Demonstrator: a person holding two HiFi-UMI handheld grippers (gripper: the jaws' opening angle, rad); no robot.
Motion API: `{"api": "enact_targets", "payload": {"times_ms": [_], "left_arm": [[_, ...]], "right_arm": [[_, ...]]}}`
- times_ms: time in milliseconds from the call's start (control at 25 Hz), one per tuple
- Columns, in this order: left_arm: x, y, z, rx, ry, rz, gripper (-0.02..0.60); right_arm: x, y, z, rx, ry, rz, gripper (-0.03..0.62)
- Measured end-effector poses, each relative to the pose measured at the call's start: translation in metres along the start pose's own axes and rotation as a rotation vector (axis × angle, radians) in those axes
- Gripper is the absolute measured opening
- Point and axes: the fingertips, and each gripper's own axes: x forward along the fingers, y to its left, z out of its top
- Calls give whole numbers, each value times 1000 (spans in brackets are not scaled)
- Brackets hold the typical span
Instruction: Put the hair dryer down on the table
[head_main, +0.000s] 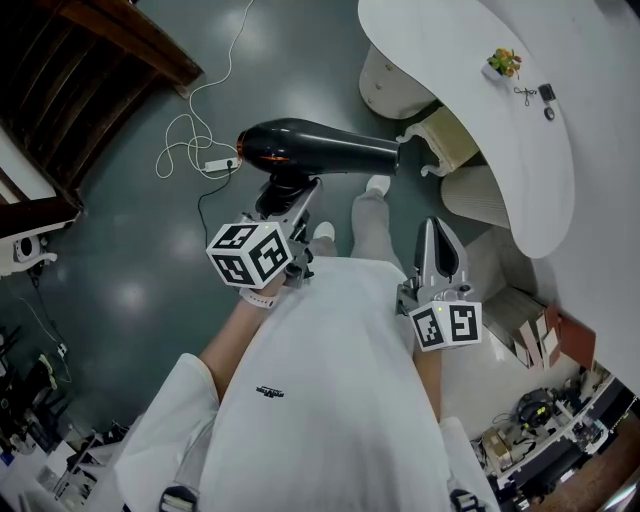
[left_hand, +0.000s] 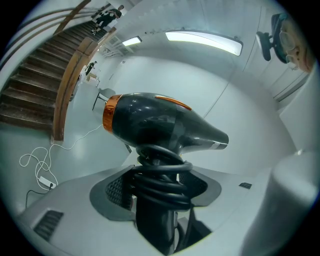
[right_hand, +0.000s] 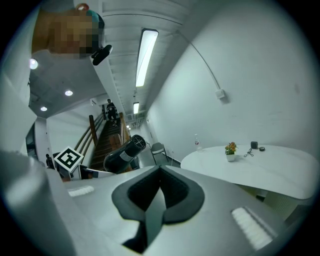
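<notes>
A black hair dryer (head_main: 310, 148) with an orange ring at its back end is held up in the air, nozzle pointing right. My left gripper (head_main: 288, 196) is shut on its handle, which has the black cord (left_hand: 162, 180) wound round it. In the left gripper view the dryer's body (left_hand: 160, 124) fills the middle above the jaws. My right gripper (head_main: 439, 250) is shut with nothing in it, held lower at the right, apart from the dryer. The white table (head_main: 490, 110) curves along the top right. From the right gripper view the dryer (right_hand: 124, 153) shows at the left and the table (right_hand: 260, 167) at the right.
On the table stand a small potted plant (head_main: 503, 63) and some small dark items (head_main: 540, 98). Cream chairs (head_main: 440, 140) are tucked under the table edge. A white cable and power strip (head_main: 205, 160) lie on the grey floor. Wooden stairs (head_main: 90, 70) rise at the left.
</notes>
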Motion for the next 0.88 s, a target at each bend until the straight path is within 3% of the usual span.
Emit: {"api": "enact_targets", "payload": {"times_ms": [560,880], "left_arm": [[104,-46,52,77,7,-23,279],[199,-99,94,135,18,-39,279]], "right_arm": [[59,-91,48,51,-110,-20,11],[89,-174,109,38,-209,-28,9]]}}
